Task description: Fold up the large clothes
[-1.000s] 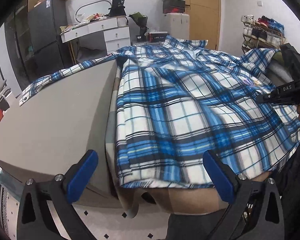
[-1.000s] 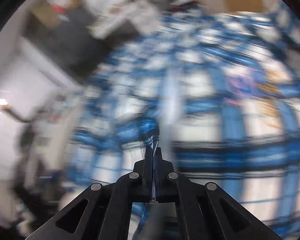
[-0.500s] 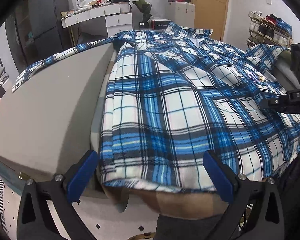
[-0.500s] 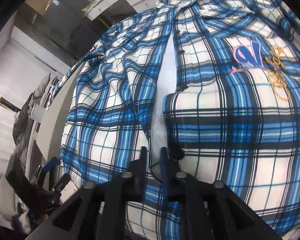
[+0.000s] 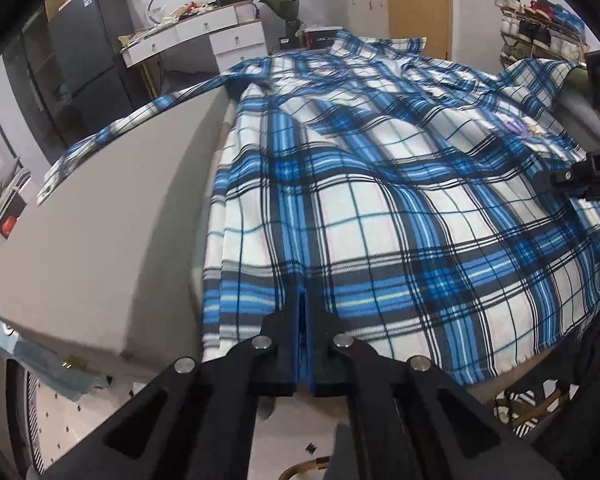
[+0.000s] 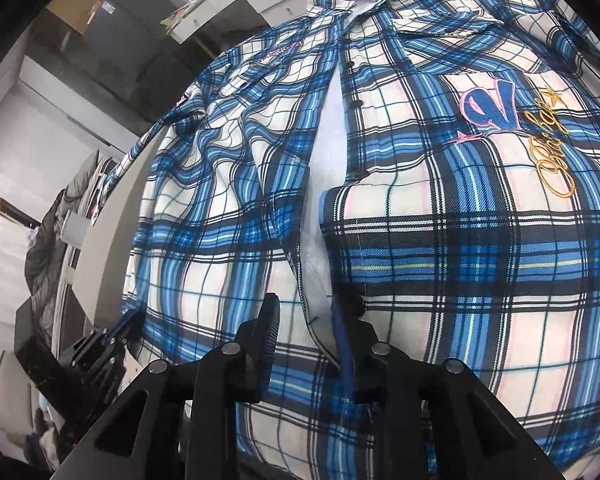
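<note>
Shirt [image 5: 380, 208] hem is being pinched between closed left gripper [image 5: 303, 320] fingers for folding; right gripper [image 6: 306, 320] jaws are opening, straddling the placket.

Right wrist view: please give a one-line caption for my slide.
Right gripper, opening, above the front placket of a blue plaid shirt spread on a grey table.

shirt [image 5: 380, 208] on table [image 5: 100, 220] | drawers [image 5: 204, 36] behind table

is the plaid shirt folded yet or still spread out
Spread out, not folded. The plaid shirt lies face up across the grey table, front placket gaping, one sleeve stretched out along the table's far edge.
</note>
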`<state>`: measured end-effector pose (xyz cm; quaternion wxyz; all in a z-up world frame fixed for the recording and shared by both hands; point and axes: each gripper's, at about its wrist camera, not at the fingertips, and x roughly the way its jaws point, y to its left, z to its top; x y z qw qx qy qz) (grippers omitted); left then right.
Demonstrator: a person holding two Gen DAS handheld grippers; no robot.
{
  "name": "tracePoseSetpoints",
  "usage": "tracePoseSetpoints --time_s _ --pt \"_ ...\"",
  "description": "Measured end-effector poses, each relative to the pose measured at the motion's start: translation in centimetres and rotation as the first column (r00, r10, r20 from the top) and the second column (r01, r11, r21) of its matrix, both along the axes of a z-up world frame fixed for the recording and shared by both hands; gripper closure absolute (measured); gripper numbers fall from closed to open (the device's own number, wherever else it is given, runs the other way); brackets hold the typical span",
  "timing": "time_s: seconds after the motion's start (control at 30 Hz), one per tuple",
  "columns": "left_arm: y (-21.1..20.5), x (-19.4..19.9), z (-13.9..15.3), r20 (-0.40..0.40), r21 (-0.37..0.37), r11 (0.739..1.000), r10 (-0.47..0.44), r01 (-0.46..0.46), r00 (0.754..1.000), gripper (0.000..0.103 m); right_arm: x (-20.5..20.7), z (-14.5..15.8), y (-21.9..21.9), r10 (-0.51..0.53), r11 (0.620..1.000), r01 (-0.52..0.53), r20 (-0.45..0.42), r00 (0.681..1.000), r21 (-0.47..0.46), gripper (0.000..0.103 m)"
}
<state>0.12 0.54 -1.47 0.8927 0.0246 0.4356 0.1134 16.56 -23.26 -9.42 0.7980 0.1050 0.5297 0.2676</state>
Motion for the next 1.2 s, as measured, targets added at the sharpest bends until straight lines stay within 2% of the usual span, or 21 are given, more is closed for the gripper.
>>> tracePoseSetpoints --time_s 0.07,0.2,0.33,0.37,0.4,0.57,0.6,0.67,0.7,0.73,0.77,0.8,0.83,0.9,0.97,1.03,1.1,1.17,1.2 --pt "0.6 -0.8 0.0 -0.023 0.023 1.000 0.020 -0.020 1.000 0.103 0.0 0.1 0.0 0.003 1.000 -0.003 0.004 1.000 0.003 0.075" --pt "1.0 -1.7 -0.1 -0.042 0.023 0.999 0.024 -0.023 0.999 0.103 0.1 0.0 0.2 0.002 1.000 -0.002 -0.001 1.000 -0.005 0.075" --pt "0.5 -1.6 0.7 0.012 -0.041 0.999 -0.017 0.018 1.000 0.103 0.1 -0.1 0.3 0.007 1.000 -0.007 -0.002 1.000 0.001 0.076" --pt "0.3 -1.5 0.9 0.023 -0.056 0.998 -0.027 0.028 0.999 0.103 -0.1 -0.1 0.6 0.029 1.000 -0.029 0.005 1.000 -0.001 0.081" --pt "0.1 -1.4 1.2 0.039 -0.071 0.997 -0.037 0.040 0.999 0.103 -0.3 -0.1 0.9 0.055 0.998 -0.055 0.006 0.998 -0.001 0.102" --pt "-0.7 -0.9 2.3 0.091 -0.088 0.992 -0.083 0.091 0.992 0.103 -2.5 1.3 2.0 0.179 0.979 -0.185 0.072 0.981 0.087 0.102" --pt "-0.8 -0.7 2.5 0.098 -0.091 0.991 -0.084 0.093 0.992 0.103 -2.4 1.0 2.0 0.171 0.982 -0.176 0.064 0.983 0.070 0.102" --pt "-0.6 -0.3 2.5 0.104 -0.108 0.990 -0.080 0.091 0.991 0.103 -1.7 -0.2 1.9 0.119 0.992 -0.118 0.032 0.992 -0.049 0.098" --pt "-0.6 -0.1 2.4 0.106 -0.113 0.990 -0.073 0.085 0.992 0.103 -1.4 -0.6 1.7 0.094 0.993 -0.092 0.023 0.995 -0.076 0.099" --pt "-0.6 0.4 2.3 0.103 -0.121 0.989 -0.071 0.083 0.992 0.102 -1.2 -0.6 1.4 0.081 0.995 -0.080 0.017 0.997 -0.053 0.095" --pt "-0.7 0.4 2.2 0.101 -0.125 0.989 -0.070 0.082 0.992 0.100 -1.0 -0.5 1.2 0.081 0.996 -0.081 0.009 0.997 -0.027 0.087" --pt "-0.7 0.8 2.0 0.098 -0.131 0.988 -0.071 0.083 0.993 0.088 -1.0 -0.3 1.1 0.080 0.997 -0.080 0.013 0.997 -0.005 0.072" --pt "-0.8 1.3 1.8 0.097 -0.141 0.986 -0.072 0.086 0.993 0.069 -1.0 -0.1 1.0 0.075 0.997 -0.076 0.023 0.997 0.018 0.066" --pt "-1.1 1.8 1.8 0.114 -0.161 0.983 -0.071 0.089 0.991 0.050 -0.8 -0.2 0.9 0.073 0.997 -0.073 0.021 0.997 0.017 0.066" --pt "-1.5 2.0 2.0 0.140 -0.192 0.975 -0.090 0.116 0.986 0.049 -0.5 -0.4 0.7 0.054 0.998 -0.054 0.012 0.998 0.034 0.069" --pt "-1.9 2.6 1.9 0.142 -0.201 0.969 -0.112 0.140 0.983 0.049 -0.3 -0.3 0.4 0.039 0.998 -0.040 0.020 0.999 0.053 0.084" --pt "-2.2 2.9 2.0 0.148 -0.198 0.969 -0.122 0.150 0.981 0.049 -0.4 0.3 -0.4 0.025 0.995 -0.029 0.043 0.999 0.097 0.084" --pt "-2.6 3.4 2.0 0.156 -0.193 0.968 -0.132 0.161 0.979 0.049 -0.6 1.4 -1.5 -0.053 0.995 0.044 0.104 0.993 0.088 0.084" --pt "-2.7 3.6 2.1 0.160 -0.189 0.969 -0.132 0.161 0.978 0.049 -0.8 1.9 -2.1 -0.102 0.993 0.091 0.144 0.984 0.079 0.076"
